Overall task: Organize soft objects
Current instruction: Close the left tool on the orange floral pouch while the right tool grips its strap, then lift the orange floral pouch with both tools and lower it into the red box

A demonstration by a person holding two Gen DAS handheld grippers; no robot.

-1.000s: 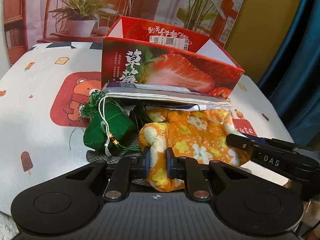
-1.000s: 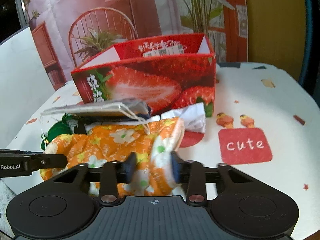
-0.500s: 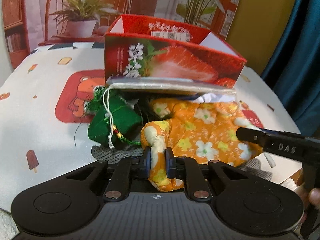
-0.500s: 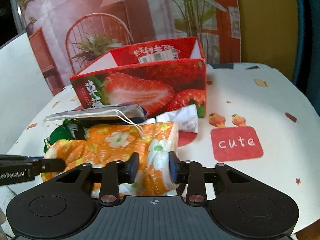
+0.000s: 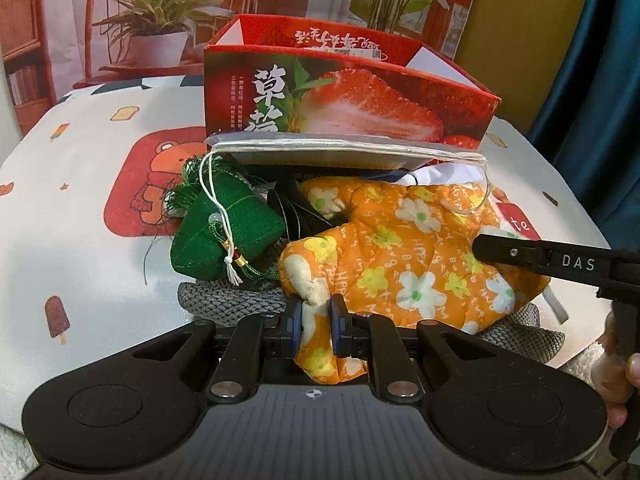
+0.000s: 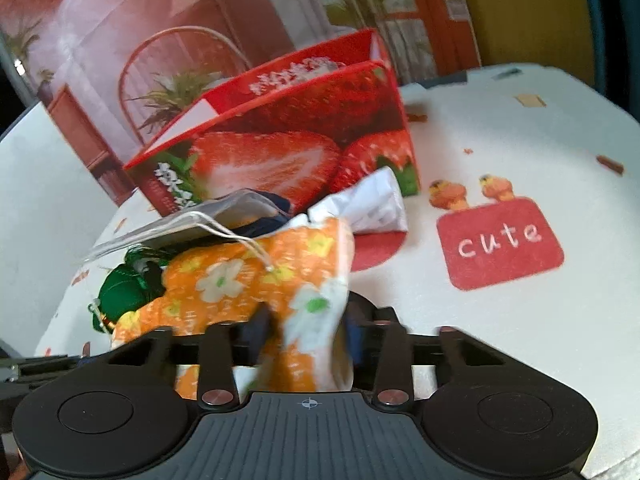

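**Two hand-held grippers on one quilted cloth**

Two grips, left to right: your left hand-held gripper (image 5: pixel 313 326) is clenched on the near corner of the orange floral cloth (image 5: pixel 404 256), and your right hand-held gripper (image 6: pixel 306 330) pinches its other end, though that view is blurry. The cloth sits on the pile beside the green pouch (image 5: pixel 224 232). Looks like you're mid-lift. Next you'd need to clear the strawberry box (image 5: pixel 360 92) rim. The counter (image 6: pixel 520 140) to the right is open.
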